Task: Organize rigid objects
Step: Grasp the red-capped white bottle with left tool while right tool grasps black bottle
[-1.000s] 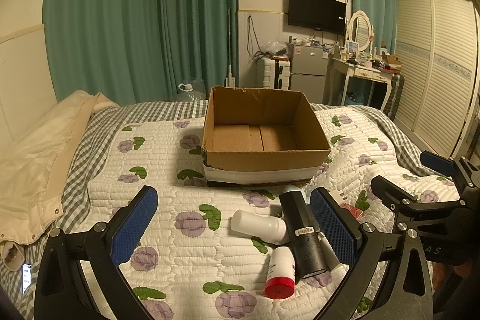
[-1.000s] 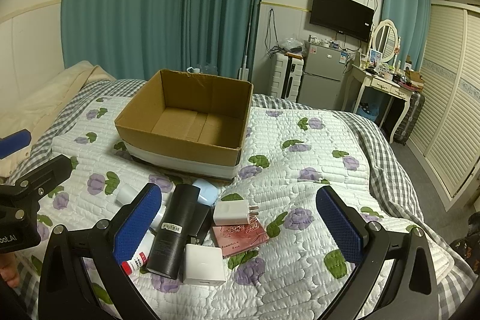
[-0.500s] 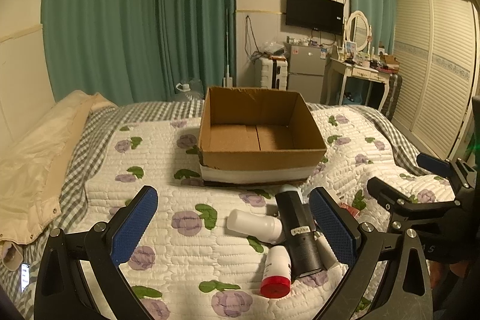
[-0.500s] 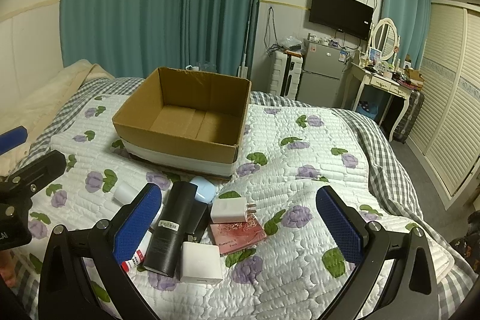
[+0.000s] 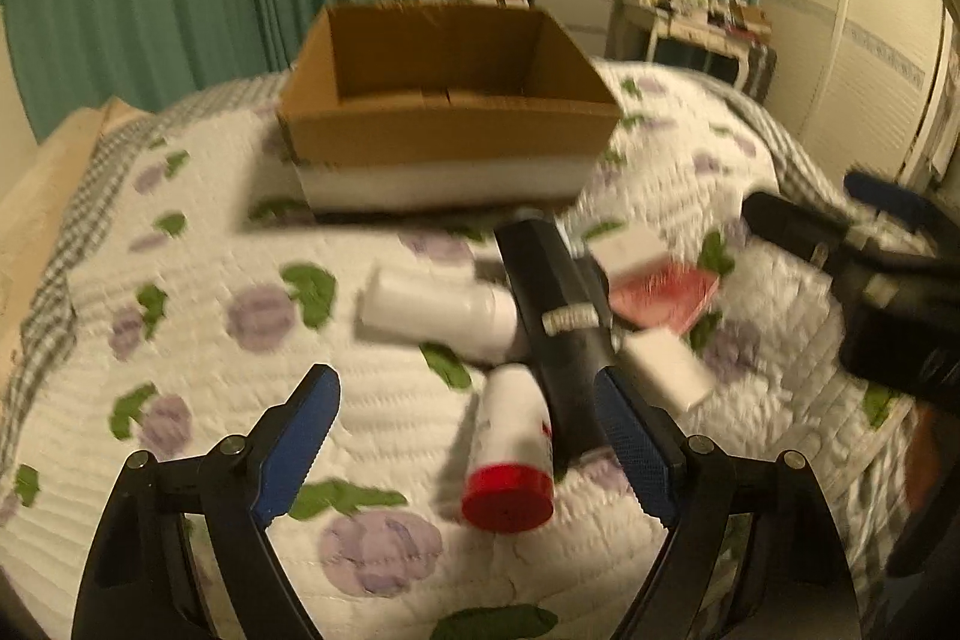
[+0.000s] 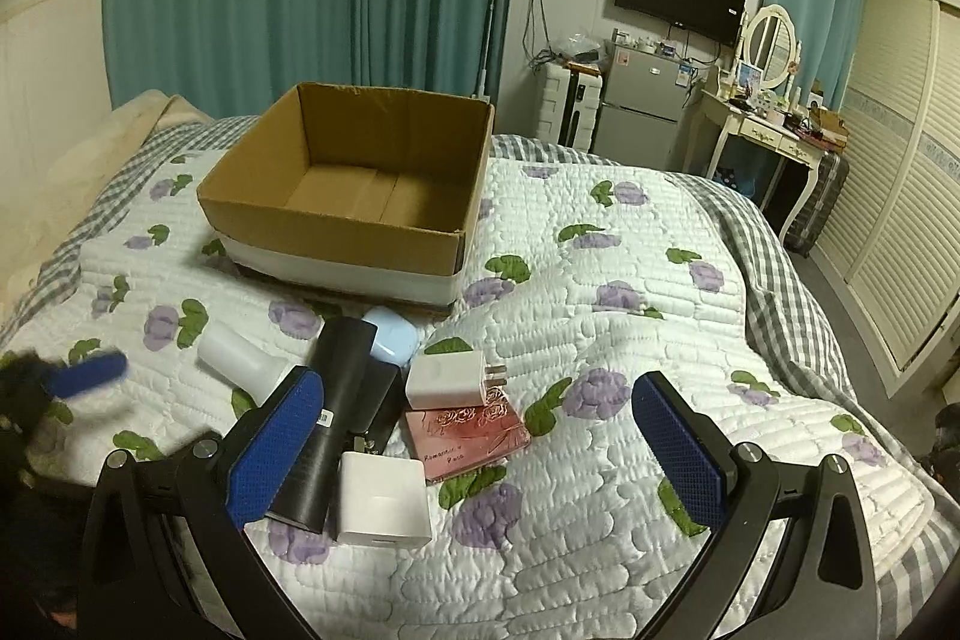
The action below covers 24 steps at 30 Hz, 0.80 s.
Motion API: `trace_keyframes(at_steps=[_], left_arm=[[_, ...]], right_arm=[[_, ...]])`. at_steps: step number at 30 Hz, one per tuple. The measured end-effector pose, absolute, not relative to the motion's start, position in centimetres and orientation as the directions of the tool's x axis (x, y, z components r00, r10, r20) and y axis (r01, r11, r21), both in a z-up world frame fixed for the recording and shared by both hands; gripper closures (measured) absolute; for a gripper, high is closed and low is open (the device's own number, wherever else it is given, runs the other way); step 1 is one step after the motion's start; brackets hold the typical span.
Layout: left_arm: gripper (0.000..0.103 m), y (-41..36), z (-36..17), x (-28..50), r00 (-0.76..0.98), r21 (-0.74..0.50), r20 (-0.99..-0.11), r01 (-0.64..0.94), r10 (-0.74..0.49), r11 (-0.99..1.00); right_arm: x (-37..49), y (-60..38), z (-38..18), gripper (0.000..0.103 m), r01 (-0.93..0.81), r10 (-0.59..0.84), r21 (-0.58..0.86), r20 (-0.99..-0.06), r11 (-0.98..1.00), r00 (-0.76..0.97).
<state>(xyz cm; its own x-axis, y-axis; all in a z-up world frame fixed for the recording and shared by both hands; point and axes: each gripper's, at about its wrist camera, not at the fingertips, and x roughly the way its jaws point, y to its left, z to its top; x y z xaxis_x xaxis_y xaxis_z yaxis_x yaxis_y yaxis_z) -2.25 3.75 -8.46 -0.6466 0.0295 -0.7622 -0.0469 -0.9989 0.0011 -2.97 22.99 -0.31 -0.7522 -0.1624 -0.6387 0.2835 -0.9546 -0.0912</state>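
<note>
An empty cardboard box [image 5: 447, 100] [image 6: 354, 184] sits on the quilted bed. In front of it lies a cluster: a black cylinder [image 5: 555, 322] [image 6: 333, 400], a white bottle [image 5: 438, 310] [image 6: 240, 361], a red-capped white bottle [image 5: 510, 454], a white charger [image 6: 447, 377], a white cube [image 6: 383, 497], a pink case [image 6: 468, 436] and a pale blue case [image 6: 390, 337]. My left gripper [image 5: 468, 451] is open, low over the red-capped bottle. My right gripper [image 6: 477, 451] is open above the pink case.
Teal curtains hang behind the bed. A small fridge [image 6: 639, 106], a dressing table with mirror [image 6: 765, 124] and louvred wardrobe doors [image 6: 900, 196] stand at the right. A beige pillow [image 6: 90, 148] lies at the left of the bed.
My left gripper has moved forward and down toward the cluster, with the red-capped bottle now between its fingers; its view is motion-blurred. My right gripper has barely moved.
</note>
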Motion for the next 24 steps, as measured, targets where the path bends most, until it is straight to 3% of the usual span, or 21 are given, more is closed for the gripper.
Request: trace_keyframes(at_steps=[3,7,14,16,24], left_arm=[[0.018,4.1,-9.9,-2.6,-0.613,0.011,-0.790,-0.057,0.027,-0.998],[0.038,3.7,-11.5,-3.1,-0.563,-0.005,-0.826,-0.058,0.037,-0.998],[0.041,4.0,-13.1,-3.6,-0.508,-0.004,-0.859,-0.096,0.052,-0.995],[0.062,4.0,-12.9,-3.5,-0.521,-0.020,-0.850,-0.120,0.080,-0.993],[0.067,2.9,-9.4,-2.5,-0.626,0.028,-0.779,-0.082,0.030,-0.996]], right_arm=[[-3.1,22.9,-0.4,0.000,0.285,-0.162,-0.090,-0.643,-0.954,-0.748],[-3.0,22.9,-0.5,0.000,0.284,-0.160,-0.092,-0.646,-0.954,-0.746],[-3.0,22.8,-0.7,0.000,0.288,-0.158,-0.100,-0.648,-0.952,-0.745],[-3.0,22.7,-0.7,0.000,0.289,-0.155,-0.104,-0.649,-0.952,-0.745],[-3.6,21.6,-2.3,0.000,0.307,-0.143,-0.125,-0.681,-0.943,-0.718]])
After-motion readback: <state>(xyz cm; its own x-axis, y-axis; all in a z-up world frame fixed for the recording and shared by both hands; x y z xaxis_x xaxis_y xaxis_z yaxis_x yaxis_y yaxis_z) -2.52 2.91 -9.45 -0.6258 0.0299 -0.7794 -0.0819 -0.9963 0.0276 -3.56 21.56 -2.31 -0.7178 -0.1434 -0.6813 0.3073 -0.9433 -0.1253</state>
